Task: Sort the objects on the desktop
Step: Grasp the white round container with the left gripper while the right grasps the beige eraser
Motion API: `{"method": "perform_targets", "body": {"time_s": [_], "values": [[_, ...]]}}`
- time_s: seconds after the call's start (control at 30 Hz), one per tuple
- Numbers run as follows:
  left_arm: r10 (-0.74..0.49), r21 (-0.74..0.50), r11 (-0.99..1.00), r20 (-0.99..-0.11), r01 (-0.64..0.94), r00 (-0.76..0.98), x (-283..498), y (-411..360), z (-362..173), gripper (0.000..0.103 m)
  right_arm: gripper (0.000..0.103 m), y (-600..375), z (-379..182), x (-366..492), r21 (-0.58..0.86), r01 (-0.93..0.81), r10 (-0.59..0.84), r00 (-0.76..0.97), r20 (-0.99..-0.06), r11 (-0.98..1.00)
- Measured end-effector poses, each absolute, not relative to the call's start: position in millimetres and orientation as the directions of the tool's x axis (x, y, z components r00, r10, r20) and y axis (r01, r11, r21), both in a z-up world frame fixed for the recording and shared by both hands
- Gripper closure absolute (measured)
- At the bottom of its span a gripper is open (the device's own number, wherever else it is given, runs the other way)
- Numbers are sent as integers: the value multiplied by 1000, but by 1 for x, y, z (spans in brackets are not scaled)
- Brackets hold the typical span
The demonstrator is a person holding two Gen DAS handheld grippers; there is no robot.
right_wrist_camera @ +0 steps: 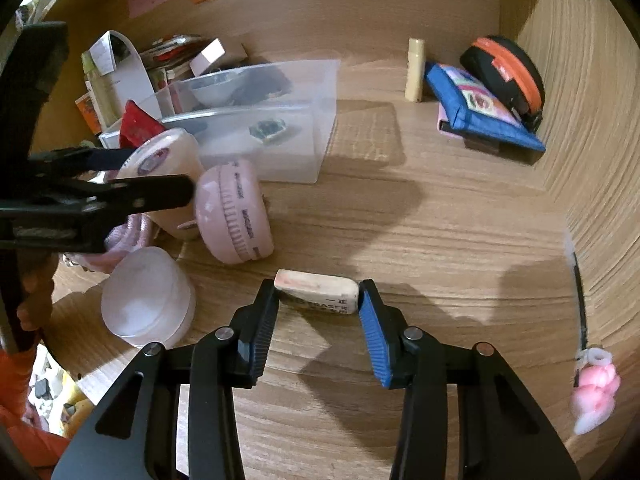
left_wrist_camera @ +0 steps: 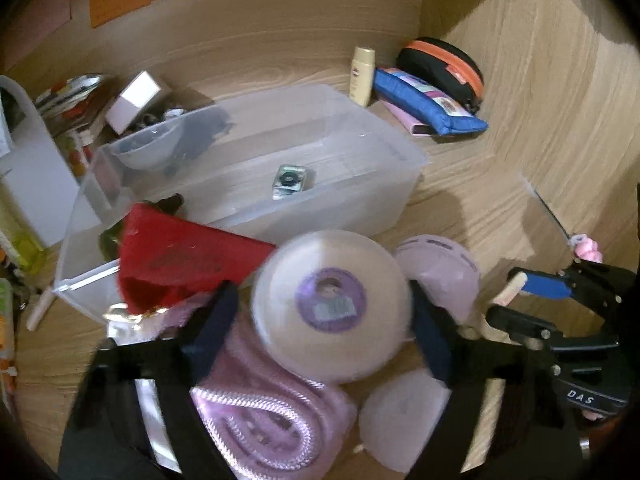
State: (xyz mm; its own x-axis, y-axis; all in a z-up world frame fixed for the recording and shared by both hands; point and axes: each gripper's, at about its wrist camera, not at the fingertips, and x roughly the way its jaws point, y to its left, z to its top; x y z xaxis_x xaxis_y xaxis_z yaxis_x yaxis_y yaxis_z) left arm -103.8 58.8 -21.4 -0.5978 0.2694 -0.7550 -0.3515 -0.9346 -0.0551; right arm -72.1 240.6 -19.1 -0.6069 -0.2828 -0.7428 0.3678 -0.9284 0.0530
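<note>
Right wrist view: the right gripper (right_wrist_camera: 319,300) clamps the eraser (right_wrist_camera: 318,291) by its short ends, flat on the tabletop (right_wrist_camera: 440,220). It looks light, firm and slightly rubbery, so that hold should suit. The left gripper (left_wrist_camera: 320,312) grasps a smooth, probably slippery round jar (left_wrist_camera: 330,304) near the clear bin (left_wrist_camera: 400,184).

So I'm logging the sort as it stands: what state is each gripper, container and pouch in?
left gripper: shut on the white round jar, lifted
right gripper: shut on the eraser, on the desk
clear bin: lidless, a small item inside
black case: zipped shut
blue pouch: lying flat
yellow bottle: upright, capped
</note>
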Motion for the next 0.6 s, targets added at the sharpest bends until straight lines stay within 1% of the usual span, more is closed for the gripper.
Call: {"method": "perform_targets", "body": {"time_s": [0.23, 0.4, 0.6], "values": [[272, -54, -934, -745, -352, -609, -95, 60, -17, 33, 65, 247, -1, -77, 70, 359, -298, -633, -715, -931], [297, -77, -935, -701, -346, -648, -84, 49, 6, 34, 65, 247, 15, -83, 86, 362, -319, -654, -686, -928], [347, -148, -931, -641, -333, -685, -76, 22, 42, 34, 65, 237, 34, -98, 92, 418, -369, -651, -663, -904]]}}
